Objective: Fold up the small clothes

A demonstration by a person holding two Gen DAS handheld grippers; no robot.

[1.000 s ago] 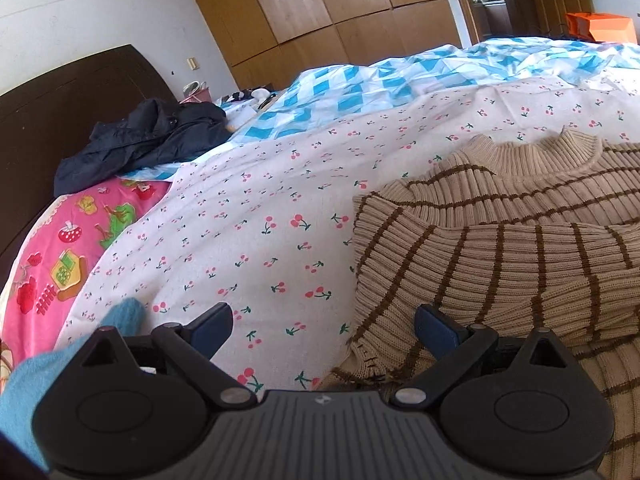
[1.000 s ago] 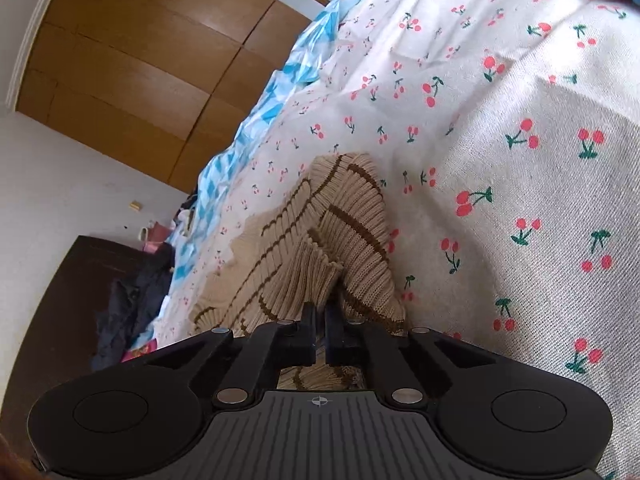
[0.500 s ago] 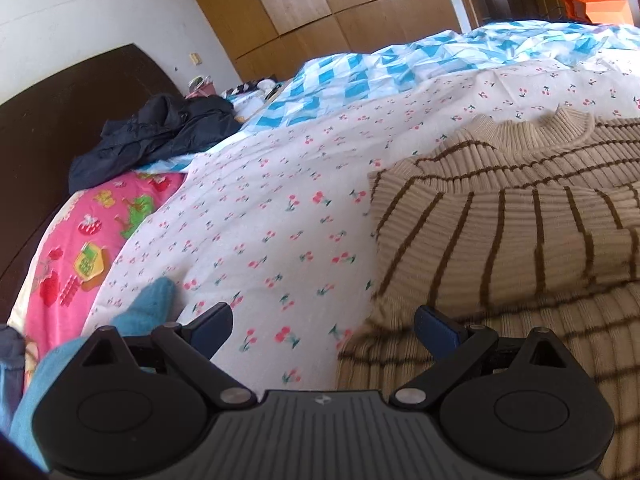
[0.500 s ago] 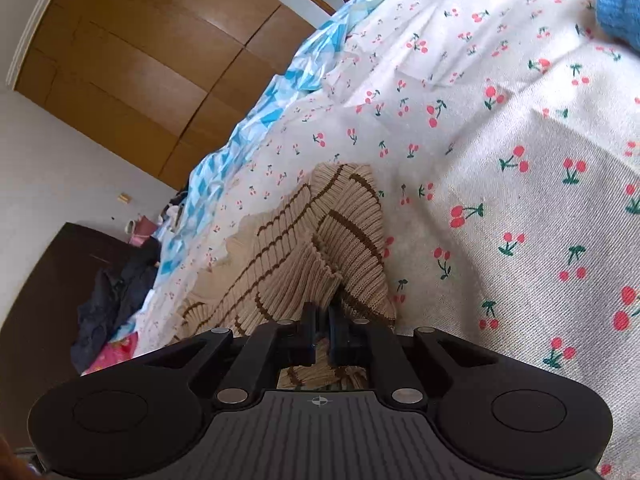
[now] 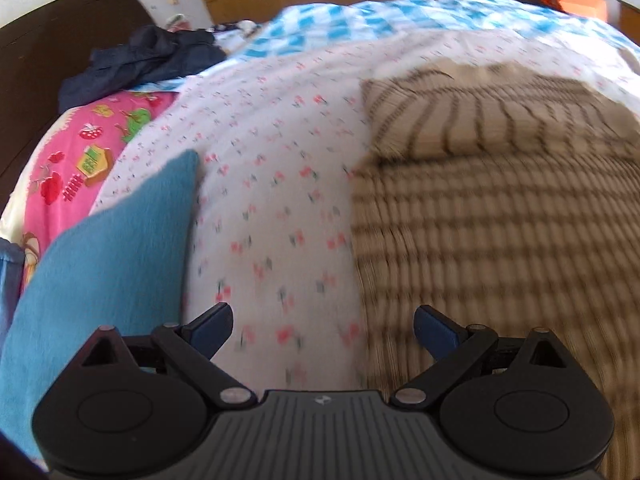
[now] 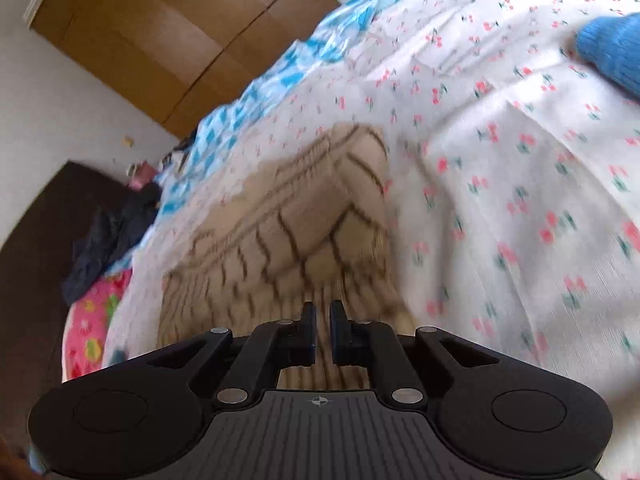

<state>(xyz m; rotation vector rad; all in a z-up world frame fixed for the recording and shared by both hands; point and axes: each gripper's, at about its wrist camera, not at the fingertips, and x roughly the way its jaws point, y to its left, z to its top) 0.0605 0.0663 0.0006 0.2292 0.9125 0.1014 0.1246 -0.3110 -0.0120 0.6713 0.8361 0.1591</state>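
Two tongs are at work over one striped sweater (image 5: 492, 216), and they stand differently. The left gripper (image 5: 323, 324) has its jaws wide apart and empty, poised above the cherry-print sheet (image 5: 276, 168), with the sweater's edge running just ahead of its right-side finger and a blue knit piece (image 5: 100, 248) lying beside its left-side finger. The right gripper (image 6: 322, 322) has its jaws drawn nearly together, a narrow slit between them; beige knit lies directly in front of and under the tips, but through the blur I cannot tell whether cloth is pinched. Ahead of these tongs the sweater (image 6: 280, 224) lies flat with a sleeve folded across the body, and farther off sit a dark jacket (image 5: 148, 56) and the wooden wardrobe (image 6: 168, 36). The step in hand looks like the lengthwise fold after the sleeves are tucked. The next move probably calls for the left tongs to close on the near hem so both can carry it toward the collar together.
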